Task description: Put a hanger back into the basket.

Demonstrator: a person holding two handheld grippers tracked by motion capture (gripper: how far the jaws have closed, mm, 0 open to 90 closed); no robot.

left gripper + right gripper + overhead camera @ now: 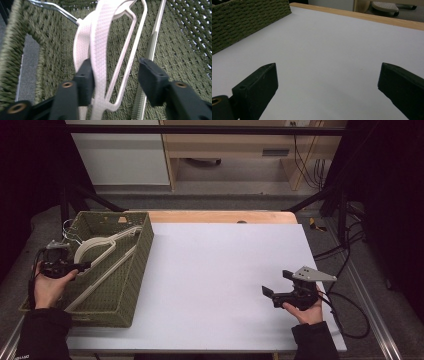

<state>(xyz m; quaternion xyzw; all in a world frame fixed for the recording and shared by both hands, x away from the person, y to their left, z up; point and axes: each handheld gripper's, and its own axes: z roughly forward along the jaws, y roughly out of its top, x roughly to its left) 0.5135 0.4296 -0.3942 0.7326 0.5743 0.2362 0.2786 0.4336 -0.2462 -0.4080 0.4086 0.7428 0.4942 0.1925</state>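
A white plastic hanger (98, 245) lies inside a green woven basket (131, 285) at the table's left. My left gripper (84, 266) reaches in over the basket's left rim. In the left gripper view its jaws stand apart around the hanger's (100, 37) broad white shoulder. The left jaw sits against that shoulder, while the right one is clear of it, so my left gripper (117, 67) is open. A thin hanger bar with a ribbed grey sleeve (150, 48) lies beside it on the basket floor (175, 50). My right gripper (276, 283) rests open on the white tabletop at the right, nothing between its jaws (327, 72).
A metal hanger hook (68, 227) sticks out over the basket's far left corner. The white table surface (220, 260) stretches between basket and right gripper, with a wooden strip (220, 216) at its far edge. The basket's outer wall (244, 20) shows far left in the right gripper view.
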